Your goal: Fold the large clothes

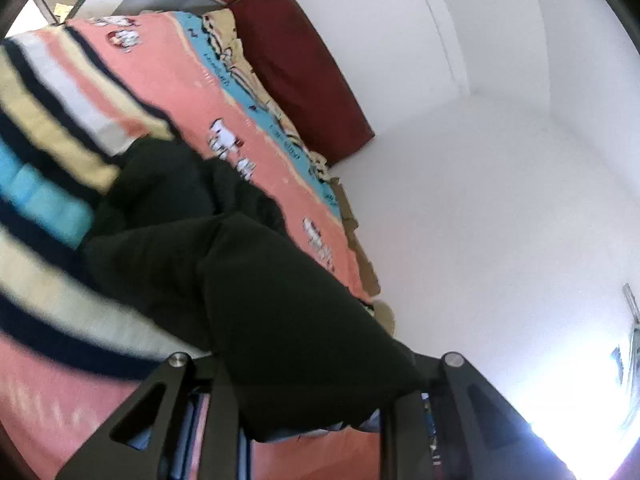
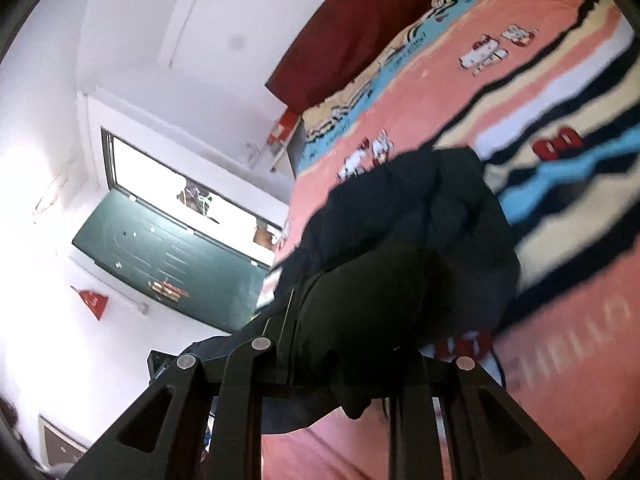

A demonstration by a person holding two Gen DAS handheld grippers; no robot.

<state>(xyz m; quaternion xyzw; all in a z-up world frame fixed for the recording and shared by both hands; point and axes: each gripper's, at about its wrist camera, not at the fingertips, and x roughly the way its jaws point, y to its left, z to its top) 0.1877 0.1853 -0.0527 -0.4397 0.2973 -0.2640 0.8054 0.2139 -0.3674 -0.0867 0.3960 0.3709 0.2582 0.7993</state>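
A large black garment lies crumpled on a bed spread with a pink, striped cartoon blanket. In the left wrist view one end of the cloth runs up from the bed into my left gripper, which is shut on it. The right wrist view shows the same black garment bunched and lifted, with my right gripper shut on a thick fold of it. The cloth hides the fingertips of both grippers. Both views are tilted and a little blurred.
A dark red headboard cushion stands against the white wall at the bed's far side. In the right wrist view a green door and a bright window lie left of the bed. The blanket spreads to the right.
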